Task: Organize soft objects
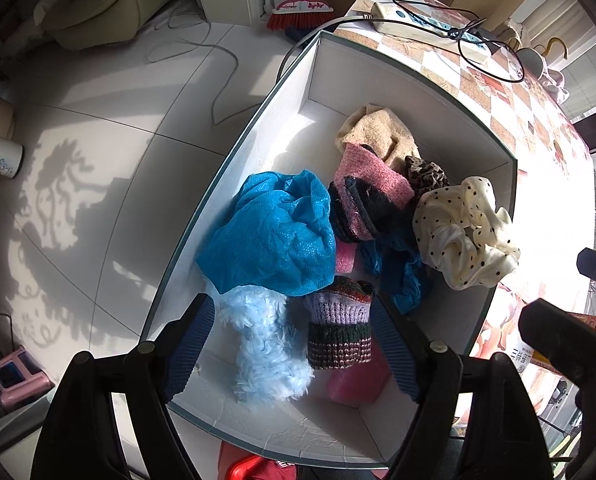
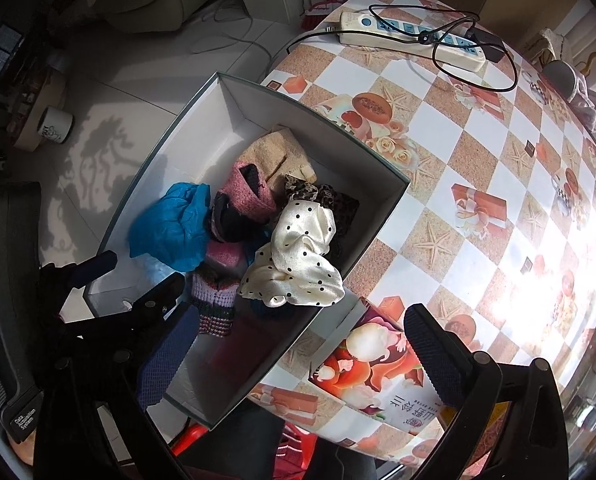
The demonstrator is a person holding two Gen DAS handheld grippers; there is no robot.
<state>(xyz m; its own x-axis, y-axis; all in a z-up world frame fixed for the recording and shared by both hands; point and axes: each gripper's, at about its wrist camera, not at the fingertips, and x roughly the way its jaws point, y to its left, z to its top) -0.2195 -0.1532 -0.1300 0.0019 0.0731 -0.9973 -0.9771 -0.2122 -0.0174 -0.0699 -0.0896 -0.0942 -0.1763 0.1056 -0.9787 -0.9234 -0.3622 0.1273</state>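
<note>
A white cardboard box point(image 1: 414, 76) sits on the table's left edge and holds several soft things: a blue crinkled cloth point(image 1: 273, 232), a fluffy light-blue piece point(image 1: 265, 344), a purple striped knit sock point(image 1: 338, 320), a pink-and-black knit point(image 1: 366, 196), a beige towel point(image 1: 378, 128) and a cream polka-dot scarf point(image 1: 462, 232) draped over the right wall. My left gripper point(image 1: 293, 344) is open and empty above the box's near end. My right gripper point(image 2: 298, 356) is open and empty over the box's near right wall point(image 2: 289, 356). The scarf also shows in the right wrist view point(image 2: 298, 260).
The checkered tablecloth point(image 2: 478, 184) carries a white power strip point(image 2: 410, 36) with a black cable at the far side. A printed carton point(image 2: 374, 364) stands by the box's near right corner. A mug point(image 1: 3, 158) and a broom point(image 1: 298, 12) are on the tiled floor to the left.
</note>
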